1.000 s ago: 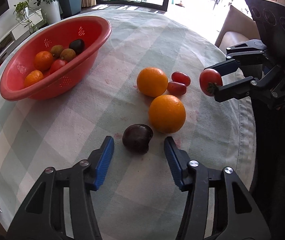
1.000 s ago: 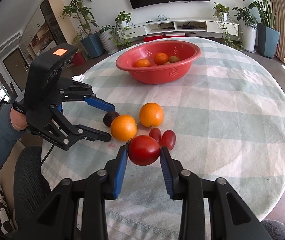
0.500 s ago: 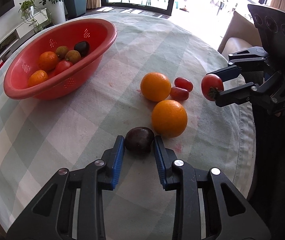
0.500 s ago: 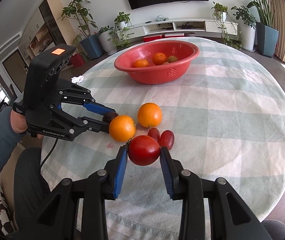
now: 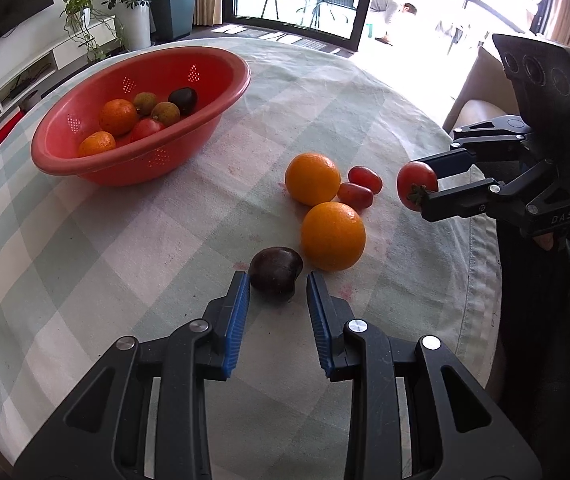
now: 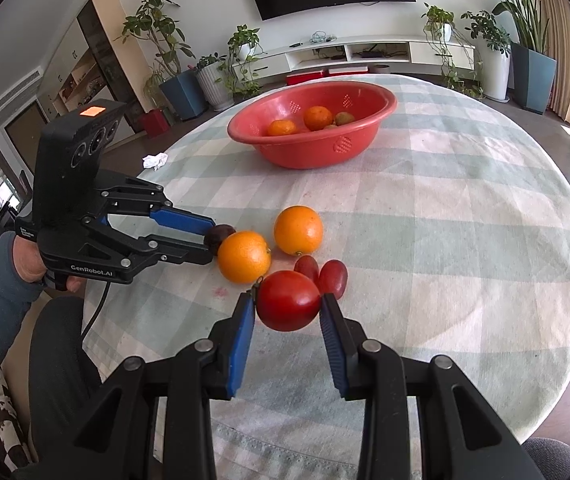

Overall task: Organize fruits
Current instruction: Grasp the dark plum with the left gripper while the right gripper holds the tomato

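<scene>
My left gripper point(image 5: 278, 282) is shut on a dark purple fruit point(image 5: 276, 269) that sits on the checked cloth; it also shows in the right wrist view point(image 6: 221, 234). My right gripper point(image 6: 287, 304) is shut on a red tomato point(image 6: 288, 300) and holds it above the table; the tomato also shows in the left wrist view point(image 5: 417, 185). Two oranges point(image 5: 312, 178) point(image 5: 332, 236) and two small red fruits point(image 5: 365, 176) lie between the grippers. A red basket point(image 5: 97, 162) at the far left holds several fruits.
A crumpled white tissue point(image 6: 155, 160) lies near the table's left edge. The table's edge point(image 5: 481, 264) runs close under the right gripper. A chair point(image 5: 473, 108) stands behind it. Plants and a low cabinet line the far wall.
My left gripper closed on the dark purple fruit, which was between open fingers one second ago. The right gripper keeps holding the tomato, almost still.
</scene>
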